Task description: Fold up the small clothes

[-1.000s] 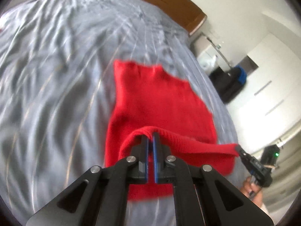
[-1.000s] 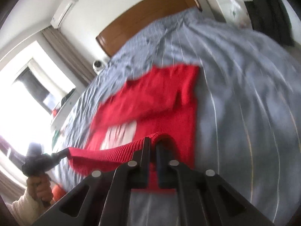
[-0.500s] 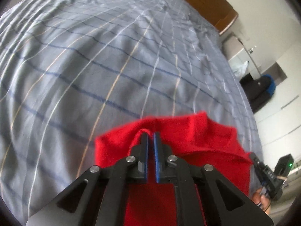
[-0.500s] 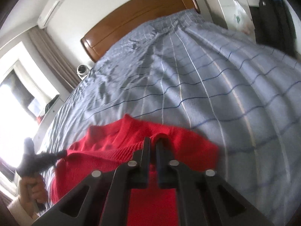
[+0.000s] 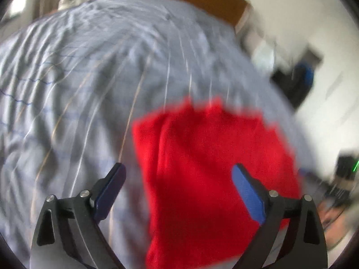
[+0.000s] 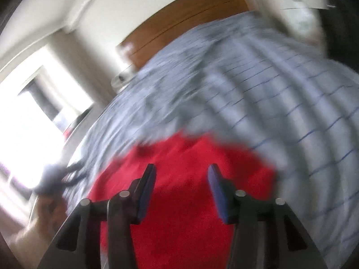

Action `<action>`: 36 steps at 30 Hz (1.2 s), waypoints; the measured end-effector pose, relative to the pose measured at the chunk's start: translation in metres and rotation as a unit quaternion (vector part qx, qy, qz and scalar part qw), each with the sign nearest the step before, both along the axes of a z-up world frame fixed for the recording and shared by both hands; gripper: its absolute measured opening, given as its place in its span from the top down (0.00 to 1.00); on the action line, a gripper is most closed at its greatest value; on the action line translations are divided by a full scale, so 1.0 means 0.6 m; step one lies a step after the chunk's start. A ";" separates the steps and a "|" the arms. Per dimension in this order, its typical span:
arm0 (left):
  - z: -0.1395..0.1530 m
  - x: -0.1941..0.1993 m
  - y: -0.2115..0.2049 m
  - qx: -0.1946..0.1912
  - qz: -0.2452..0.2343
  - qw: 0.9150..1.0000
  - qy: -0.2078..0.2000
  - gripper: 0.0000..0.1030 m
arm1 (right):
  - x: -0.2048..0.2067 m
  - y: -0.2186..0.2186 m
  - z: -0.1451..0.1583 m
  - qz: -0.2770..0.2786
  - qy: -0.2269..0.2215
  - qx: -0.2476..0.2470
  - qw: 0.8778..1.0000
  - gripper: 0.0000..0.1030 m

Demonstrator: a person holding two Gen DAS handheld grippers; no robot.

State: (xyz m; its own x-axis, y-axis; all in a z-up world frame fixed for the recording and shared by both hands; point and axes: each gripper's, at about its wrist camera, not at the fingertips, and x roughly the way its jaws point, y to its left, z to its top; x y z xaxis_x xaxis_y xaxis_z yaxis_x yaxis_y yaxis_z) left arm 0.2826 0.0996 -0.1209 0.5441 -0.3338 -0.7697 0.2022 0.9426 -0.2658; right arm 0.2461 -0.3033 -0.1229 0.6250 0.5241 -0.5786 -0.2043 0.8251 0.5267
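A small red knit garment (image 5: pixel 202 168) lies folded over on the grey checked bed cover (image 5: pixel 89 78); both views are motion-blurred. My left gripper (image 5: pixel 179 174) hovers over its left part, jaws opening wide, blue pads clear of the cloth. In the right wrist view the red garment (image 6: pixel 184 197) fills the lower middle. Above it my right gripper (image 6: pixel 181 174) has its jaws opening, with only the cloth lying below the gap and nothing pinched. The left gripper and the hand on it show as a dark blur at the left edge of that view.
A wooden headboard (image 6: pixel 190 20) ends the bed at the far side. A bright window (image 6: pixel 29 116) is on the left. Dark bags (image 5: pixel 298 80) and white furniture stand by the bed's right side. Bed cover stretches beyond the garment.
Both grippers carried the garment's near edge forward over the rest of it, then let go: both jaws went from shut on the cloth to open. The garment now lies folded.
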 end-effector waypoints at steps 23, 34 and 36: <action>-0.070 -0.318 -0.084 0.139 0.039 0.989 -0.009 0.01 | -0.321 0.136 -0.102 -0.093 -0.007 -0.200 0.975 0.32; -0.081 -0.321 -0.084 0.138 0.039 0.989 -0.019 0.00 | -0.336 0.138 -0.116 -0.095 -0.034 -0.203 0.974 0.30; -0.081 -0.321 -0.084 0.139 0.039 0.989 -0.019 0.00 | -0.336 0.136 -0.117 -0.095 -0.036 -0.203 0.974 0.30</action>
